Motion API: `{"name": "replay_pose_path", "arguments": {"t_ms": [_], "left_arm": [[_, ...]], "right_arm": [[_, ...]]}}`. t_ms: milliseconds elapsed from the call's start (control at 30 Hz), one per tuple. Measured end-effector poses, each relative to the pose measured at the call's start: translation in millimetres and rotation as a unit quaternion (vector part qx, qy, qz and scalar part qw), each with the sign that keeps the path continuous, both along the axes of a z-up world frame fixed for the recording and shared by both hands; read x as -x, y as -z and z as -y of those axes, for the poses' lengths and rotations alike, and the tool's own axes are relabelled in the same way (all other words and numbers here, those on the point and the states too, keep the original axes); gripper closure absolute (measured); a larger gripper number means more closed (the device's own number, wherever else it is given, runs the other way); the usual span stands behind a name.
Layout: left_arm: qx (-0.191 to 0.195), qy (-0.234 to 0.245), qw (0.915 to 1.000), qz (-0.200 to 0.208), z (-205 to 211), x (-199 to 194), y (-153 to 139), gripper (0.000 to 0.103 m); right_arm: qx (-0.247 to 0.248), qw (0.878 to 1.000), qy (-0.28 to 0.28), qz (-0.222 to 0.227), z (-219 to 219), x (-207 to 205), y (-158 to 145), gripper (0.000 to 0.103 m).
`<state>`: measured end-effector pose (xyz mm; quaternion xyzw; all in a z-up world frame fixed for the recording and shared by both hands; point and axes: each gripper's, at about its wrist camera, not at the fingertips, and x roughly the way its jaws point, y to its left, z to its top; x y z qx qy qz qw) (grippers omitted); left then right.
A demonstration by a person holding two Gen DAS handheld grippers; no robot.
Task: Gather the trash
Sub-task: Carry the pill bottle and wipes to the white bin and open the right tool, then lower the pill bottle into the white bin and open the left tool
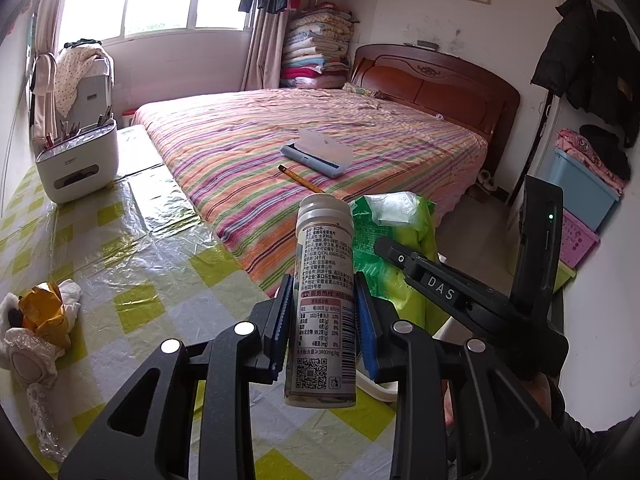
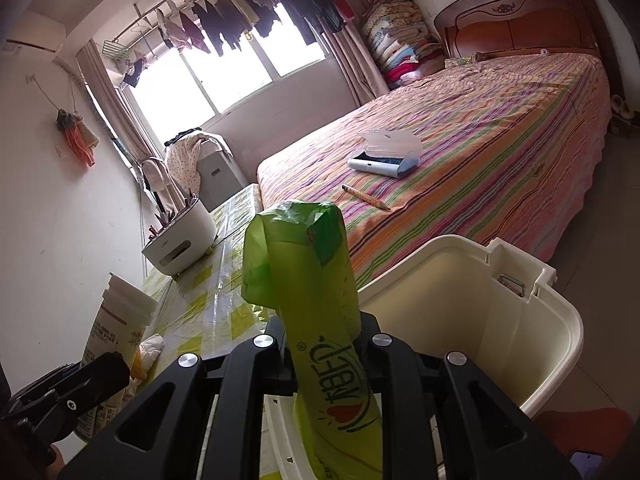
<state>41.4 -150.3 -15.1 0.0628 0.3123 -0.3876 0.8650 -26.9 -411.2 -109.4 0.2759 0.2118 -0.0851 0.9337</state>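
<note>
Over the table's edge: your two grippers hang side by side above the checked tablecloth (image 1: 152, 264), next to the striped bed (image 1: 360, 136).
Left gripper (image 1: 323, 316): your blue pads (image 1: 280, 320) are clamped on a white tablet bottle (image 1: 325, 300), which stands upright between them, cap away from you.
Right gripper (image 2: 320, 344): your jaws are pinched on a flattened green snack bag (image 2: 308, 280); its top end rises past the fingers and folds over.
Bin: a cream plastic bin (image 2: 540, 320) stands just right of your right gripper, mouth open, beside the bed.
Bag versus bin: the bag is above the bin's near-left rim, not inside it.
Other trash: a crumpled gold wrapper with white tissue (image 1: 44, 320) lies on the cloth, far left.
On the bed: a pale blue case (image 1: 320, 152), lid up, and a pencil (image 1: 300, 178) near it.
Table's far end: a white pen holder (image 1: 78, 168).
</note>
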Motion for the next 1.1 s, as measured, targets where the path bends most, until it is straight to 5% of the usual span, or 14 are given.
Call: {"name": "replay_pose_path", "arguments": {"t_ms": [433,533,667,1100], "left_arm": [[-0.016,-0.002,0.9998,-0.009,12,-9,9,0.075],[-0.02,-0.002,0.9997,-0.015,15,-10,12,0.075],[-0.023,-0.001,0.9996,-0.015,19,-9,13,0.075],[-0.031,0.017,0.9991,-0.023,49,-15,22,0.075]], "right_arm": [[-0.019,1.0,0.015,-0.007,11,2,4,0.086],[-0.028,0.999,0.02,-0.012,14,3,5,0.079],[-0.031,0.999,0.03,-0.013,17,6,6,0.057],[-0.057,0.992,0.102,0.055,42,38,-4,0.056]]}}
